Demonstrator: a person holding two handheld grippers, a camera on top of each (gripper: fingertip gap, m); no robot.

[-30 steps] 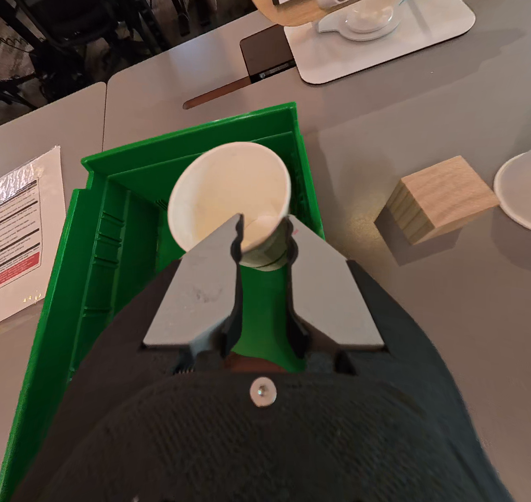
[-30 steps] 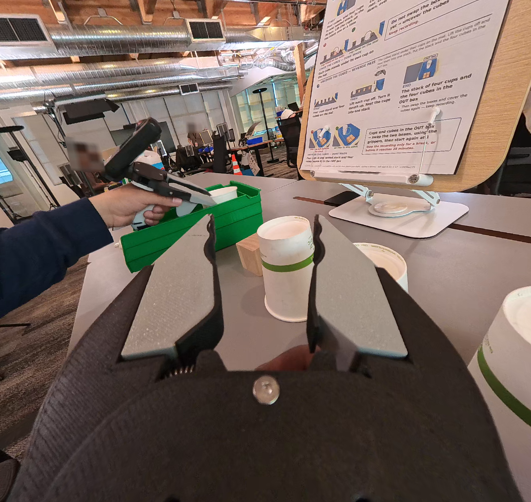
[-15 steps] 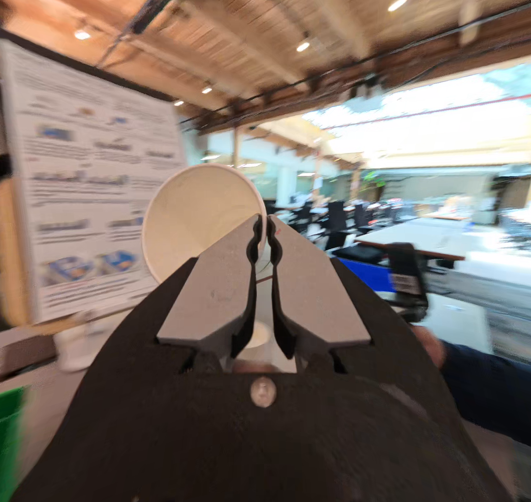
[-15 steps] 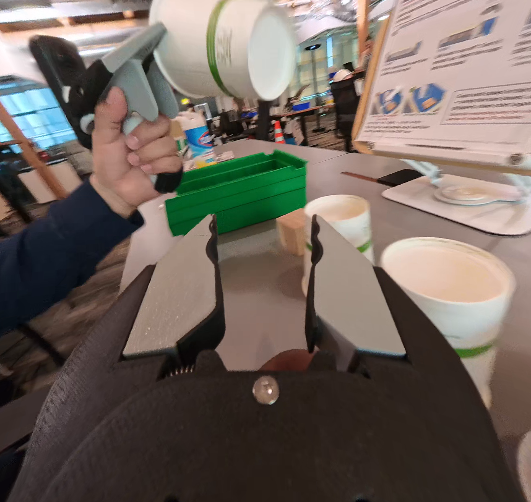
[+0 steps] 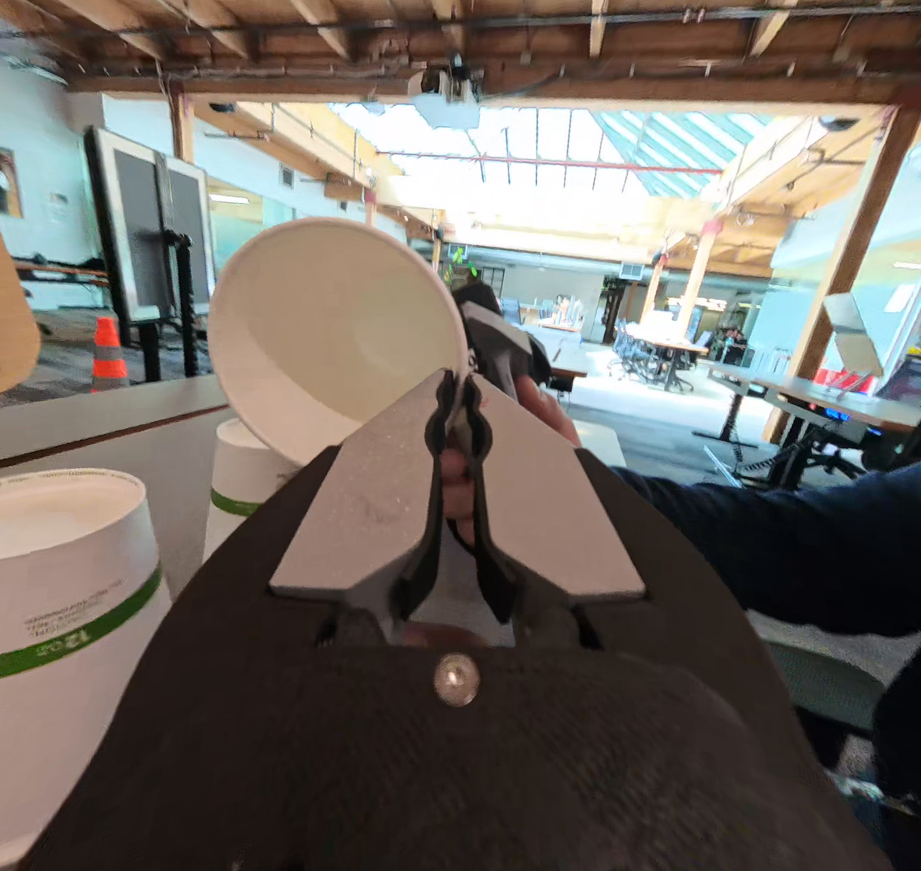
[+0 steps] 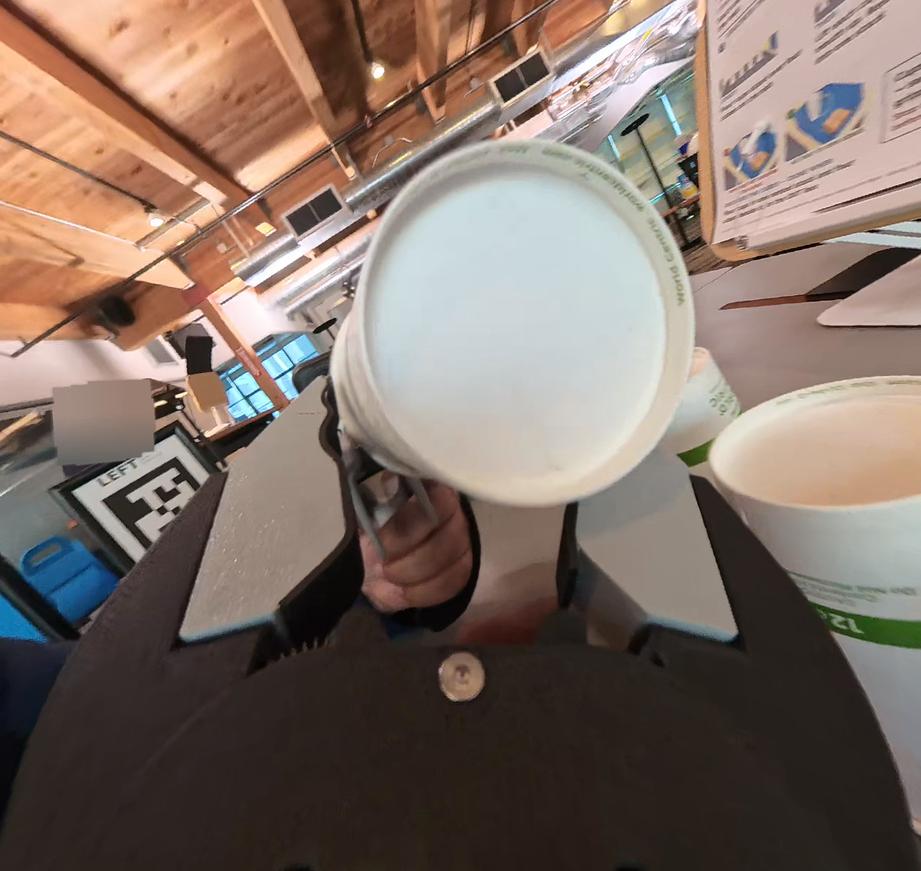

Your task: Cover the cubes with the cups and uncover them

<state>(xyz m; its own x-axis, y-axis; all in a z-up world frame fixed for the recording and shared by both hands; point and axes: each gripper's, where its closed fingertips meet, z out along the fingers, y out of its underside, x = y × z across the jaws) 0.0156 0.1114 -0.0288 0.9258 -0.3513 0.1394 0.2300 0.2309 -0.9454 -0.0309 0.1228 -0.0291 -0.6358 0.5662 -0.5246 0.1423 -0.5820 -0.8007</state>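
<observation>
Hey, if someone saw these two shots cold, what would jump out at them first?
A white paper cup held up in the air, its rim pinched in the left hand-held gripper, mouth toward that camera. In the right wrist view its base fills the middle, between the open right hand-held gripper's fingers. Upside-down green-banded cups stand on the grey table.

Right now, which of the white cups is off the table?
The cup pinched by its rim in the left hand-held gripper, tipped sideways in the air. The other cups stand upside down on the table.

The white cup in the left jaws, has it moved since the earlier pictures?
Yes. The cup has risen from the green bin and now hangs above the cups on the table.
</observation>
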